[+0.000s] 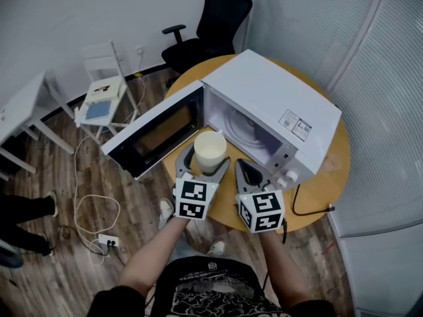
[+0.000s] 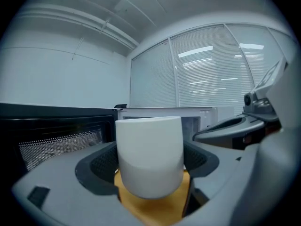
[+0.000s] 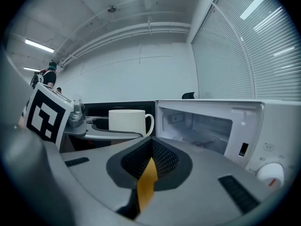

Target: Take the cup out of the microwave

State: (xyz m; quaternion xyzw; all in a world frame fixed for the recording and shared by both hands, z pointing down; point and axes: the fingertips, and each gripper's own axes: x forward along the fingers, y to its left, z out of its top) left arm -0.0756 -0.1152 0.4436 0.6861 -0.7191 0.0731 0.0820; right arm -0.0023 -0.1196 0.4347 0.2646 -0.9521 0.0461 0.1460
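Observation:
A white cup [image 1: 210, 152] hangs just in front of the open microwave [image 1: 264, 98], a little above the round wooden table [image 1: 330, 170]. My left gripper [image 1: 208, 156] is shut on the cup, one pad on each side. In the left gripper view the cup [image 2: 149, 154] fills the space between the jaws of the left gripper [image 2: 149, 166]. My right gripper [image 1: 246, 167] is beside it on the right, shut and holding nothing. The right gripper view shows the right gripper [image 3: 151, 161] with pads together, the cup [image 3: 126, 120] with its handle toward the empty microwave [image 3: 202, 126].
The microwave door [image 1: 155, 134] swings out to the left of the cup. Its dials [image 1: 287, 176] face the right gripper. A black office chair [image 1: 211, 25], a white chair [image 1: 106, 91] and a white desk [image 1: 20, 104] stand around. Cables and a power strip [image 1: 106, 242] lie on the floor.

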